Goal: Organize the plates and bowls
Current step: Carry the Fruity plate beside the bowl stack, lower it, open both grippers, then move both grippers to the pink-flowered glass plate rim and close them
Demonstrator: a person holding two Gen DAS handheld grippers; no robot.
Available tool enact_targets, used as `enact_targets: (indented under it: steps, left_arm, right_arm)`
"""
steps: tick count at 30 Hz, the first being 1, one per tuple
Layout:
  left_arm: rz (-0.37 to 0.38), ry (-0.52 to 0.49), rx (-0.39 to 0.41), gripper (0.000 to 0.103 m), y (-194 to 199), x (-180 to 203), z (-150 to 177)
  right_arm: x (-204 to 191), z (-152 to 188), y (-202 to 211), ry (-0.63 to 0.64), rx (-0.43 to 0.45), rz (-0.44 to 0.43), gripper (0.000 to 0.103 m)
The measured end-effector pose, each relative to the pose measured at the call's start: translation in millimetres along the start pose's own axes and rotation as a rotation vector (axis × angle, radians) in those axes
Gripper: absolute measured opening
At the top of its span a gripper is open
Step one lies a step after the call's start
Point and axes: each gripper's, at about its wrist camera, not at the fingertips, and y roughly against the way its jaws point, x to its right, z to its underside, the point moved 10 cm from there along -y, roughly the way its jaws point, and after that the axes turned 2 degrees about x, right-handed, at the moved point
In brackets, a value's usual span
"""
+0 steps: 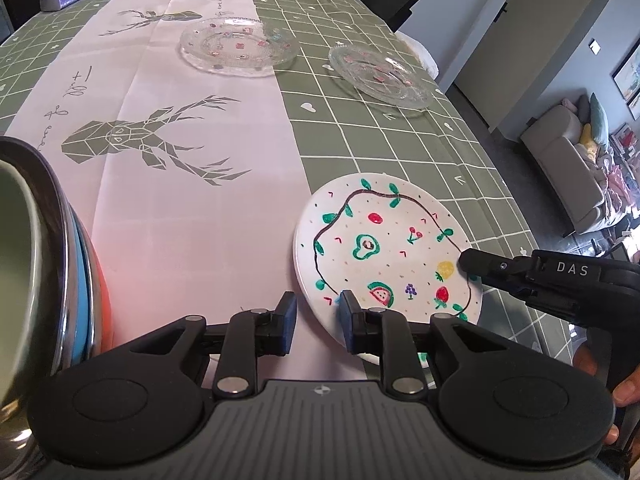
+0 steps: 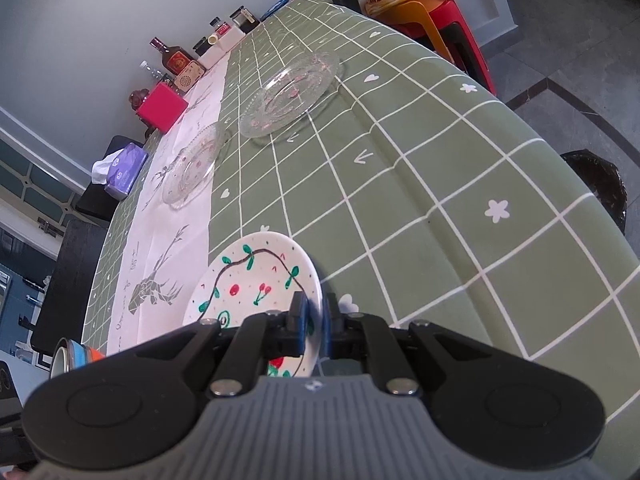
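Pinching the painted plate [image 2: 256,280] by its rim at lower centre, the right gripper [image 2: 316,320] is clamped; left gripper [image 1: 316,320] hangs apart beside it. Two glass plates [image 1: 238,46] lie farther up.

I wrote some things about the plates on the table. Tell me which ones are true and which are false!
1. The right gripper is pinching the rim of the painted plate. True.
2. There are three glass plates on the table. False: there are two, one glass plate on the white runner and another glass plate on the green cloth.
3. The left gripper is holding a glass plate. False: it is open and holds nothing.
4. The painted plate has fruit drawn on it. True.
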Motion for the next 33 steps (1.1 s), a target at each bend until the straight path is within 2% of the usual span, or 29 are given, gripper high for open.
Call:
enact_targets:
  steps: [7, 10, 12, 15, 22, 26, 30, 33]
  left_arm:
    - [-0.004, 0.000, 0.025, 0.047, 4, 0, -2]
    - [0.017, 0.032, 0.060, 0.057, 8, 0, -6]
    - [0.014, 0.035, 0.078, 0.057, 11, 0, -10]
    - [0.022, 0.020, 0.116, 0.057, 20, 5, -17]
    - [0.094, -0.013, 0.171, 0.059, 42, 27, -44]
    - [0.135, -0.014, 0.168, 0.059, 50, 38, -66]
    - [0.194, 0.004, 0.125, 0.059, 54, 45, -94]
    - [0.209, -0.037, 0.106, 0.059, 57, 53, -120]
  right_arm:
    - [-1, 2, 2, 0.011, 0.000, 0.015, 0.010]
    - [-5, 0, 5, 0.007, 0.005, 0.005, 0.031]
    - [-7, -3, 7, 0.031, 0.018, 0.030, 0.041]
    - [-10, -7, 10, 0.056, 0.027, 0.044, 0.046]
    - [-19, -27, 17, 0.096, 0.030, 0.070, 0.046]
    - [-25, -45, 21, 0.109, 0.031, 0.076, 0.046]
    - [-29, -68, 23, 0.096, 0.027, 0.100, 0.046]
    - [-32, -85, 22, 0.080, 0.019, 0.098, 0.046]
